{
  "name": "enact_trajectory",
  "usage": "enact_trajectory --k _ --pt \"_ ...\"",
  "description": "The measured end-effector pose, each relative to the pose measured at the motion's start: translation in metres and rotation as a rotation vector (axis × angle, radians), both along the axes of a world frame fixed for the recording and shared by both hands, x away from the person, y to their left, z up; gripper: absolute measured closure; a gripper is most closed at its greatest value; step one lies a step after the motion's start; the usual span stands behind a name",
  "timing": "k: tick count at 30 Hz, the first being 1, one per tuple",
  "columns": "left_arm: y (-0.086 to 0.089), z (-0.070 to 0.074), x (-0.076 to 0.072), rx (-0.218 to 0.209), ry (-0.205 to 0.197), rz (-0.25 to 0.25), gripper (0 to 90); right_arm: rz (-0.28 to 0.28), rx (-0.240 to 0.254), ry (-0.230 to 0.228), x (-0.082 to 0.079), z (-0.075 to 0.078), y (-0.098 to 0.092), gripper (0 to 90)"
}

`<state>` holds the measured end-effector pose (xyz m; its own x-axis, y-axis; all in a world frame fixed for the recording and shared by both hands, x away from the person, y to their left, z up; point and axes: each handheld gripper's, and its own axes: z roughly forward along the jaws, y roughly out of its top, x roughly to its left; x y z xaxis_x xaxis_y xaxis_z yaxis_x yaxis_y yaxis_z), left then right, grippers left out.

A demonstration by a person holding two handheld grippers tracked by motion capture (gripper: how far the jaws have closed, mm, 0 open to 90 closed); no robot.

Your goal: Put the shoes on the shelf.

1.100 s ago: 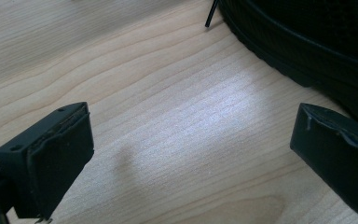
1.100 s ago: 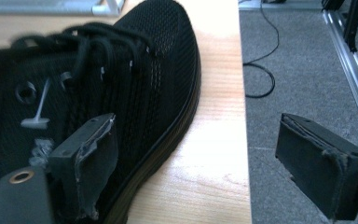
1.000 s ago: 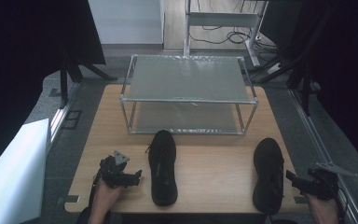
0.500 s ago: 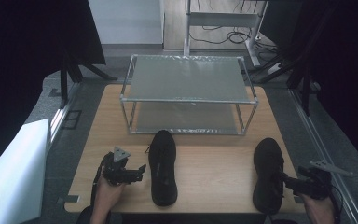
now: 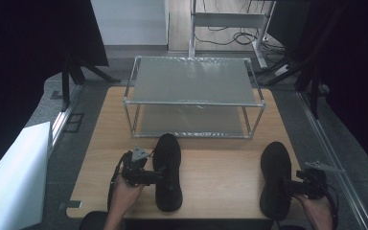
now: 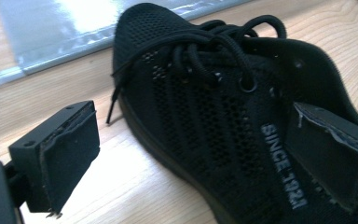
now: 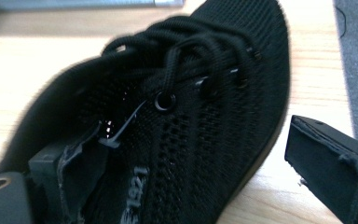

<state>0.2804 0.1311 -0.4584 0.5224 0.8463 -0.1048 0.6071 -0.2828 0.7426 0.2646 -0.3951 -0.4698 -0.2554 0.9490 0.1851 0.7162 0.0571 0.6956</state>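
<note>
Two black shoes are seen on the wooden table (image 5: 220,167), toes pointing to the far side. The left shoe (image 5: 168,170) lies near the middle of the near half, and the right shoe (image 5: 274,177) lies close to the right edge, well apart from it. The left gripper (image 5: 159,175) is held at the left side of the left shoe. Its jaws are spread wide: one is put inside the shoe's opening and the other is kept outside, clear of the shoe wall. The right gripper (image 5: 290,187) is held at the right side of the right shoe, in the same way. Its jaws have just been opening and are spread, with the shoe wall between them. Beyond the shoes, a metal rack (image 5: 194,96) with two shelves is set on the far half of the table.
</note>
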Motion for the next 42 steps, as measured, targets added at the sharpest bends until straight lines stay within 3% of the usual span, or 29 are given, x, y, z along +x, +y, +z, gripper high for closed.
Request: enact_trajectory --k 1,3,5,9,11,14,17,20,21,22,24,25,26,27,28,29,35,38,39,42 --pt "-0.004 -0.001 0.001 0.010 0.010 -0.008 3.0 0.008 -0.035 0.017 0.005 -0.006 0.006 4.9" --pt "-0.006 -0.001 0.002 0.013 0.013 -0.010 2.8 -0.001 -0.058 0.021 0.009 -0.010 0.010 5.0" --pt "-0.011 -0.003 0.004 0.034 0.021 -0.007 2.3 -0.015 -0.051 0.026 0.012 -0.011 0.011 4.5" --pt "-0.014 -0.005 0.005 0.027 0.029 -0.016 2.3 -0.036 -0.061 0.014 0.013 -0.011 0.011 5.0" --pt "-0.021 -0.009 0.005 0.059 0.047 -0.032 3.8 -0.053 -0.065 0.024 0.015 -0.013 0.012 7.5" --pt "-0.024 -0.011 0.007 0.074 0.064 -0.029 4.2 -0.063 -0.065 0.031 0.016 -0.014 0.012 8.2" --pt "-0.027 -0.016 0.014 0.105 0.082 -0.011 3.3 -0.080 -0.090 0.027 0.018 -0.015 0.014 11.7" --pt "-0.033 -0.023 0.021 0.170 0.075 0.014 2.8 -0.110 -0.141 0.016 0.019 -0.014 0.017 21.2" --pt "-0.034 -0.025 0.024 0.165 0.079 0.017 2.8 -0.110 -0.141 0.016 0.019 -0.014 0.017 21.2" --pt "-0.035 -0.025 0.026 0.157 0.068 0.032 6.1 -0.116 -0.189 -0.002 0.019 -0.013 0.019 29.6" --pt "-0.034 -0.025 0.026 0.154 0.059 0.035 22.1 -0.119 -0.209 -0.008 0.019 -0.013 0.020 33.2" --pt "-0.034 -0.024 0.026 0.164 0.044 0.057 22.1 -0.126 -0.228 -0.015 0.019 -0.013 0.021 37.2" --pt "-0.032 -0.023 0.026 0.171 0.034 0.068 28.5 -0.125 -0.250 -0.023 0.018 -0.013 0.021 41.5" --pt "-0.028 -0.021 0.028 0.182 0.023 0.087 40.6 -0.127 -0.298 -0.037 0.017 -0.011 0.022 54.2" --pt "-0.028 -0.021 0.028 0.182 0.023 0.087 45.9 -0.127 -0.298 -0.037 0.017 -0.011 0.022 54.2" --pt "-0.025 -0.020 0.031 0.192 0.029 0.089 49.9 -0.127 -0.337 -0.058 0.015 -0.010 0.022 66.0" --pt "-0.022 -0.016 0.032 0.241 0.017 0.098 74.6 -0.135 -0.320 -0.075 0.012 -0.009 0.020 71.3" --pt "-0.012 -0.015 0.033 0.211 0.017 0.103 81.0 -0.124 -0.294 -0.077 0.012 -0.008 0.020 71.7" --pt "-0.005 -0.015 0.035 0.159 0.033 0.102 81.2 -0.119 -0.270 -0.087 0.010 -0.006 0.020 71.9" --pt "0.000 -0.015 0.036 0.129 0.041 0.104 81.5 -0.119 -0.212 -0.095 0.009 -0.003 0.018 71.9"
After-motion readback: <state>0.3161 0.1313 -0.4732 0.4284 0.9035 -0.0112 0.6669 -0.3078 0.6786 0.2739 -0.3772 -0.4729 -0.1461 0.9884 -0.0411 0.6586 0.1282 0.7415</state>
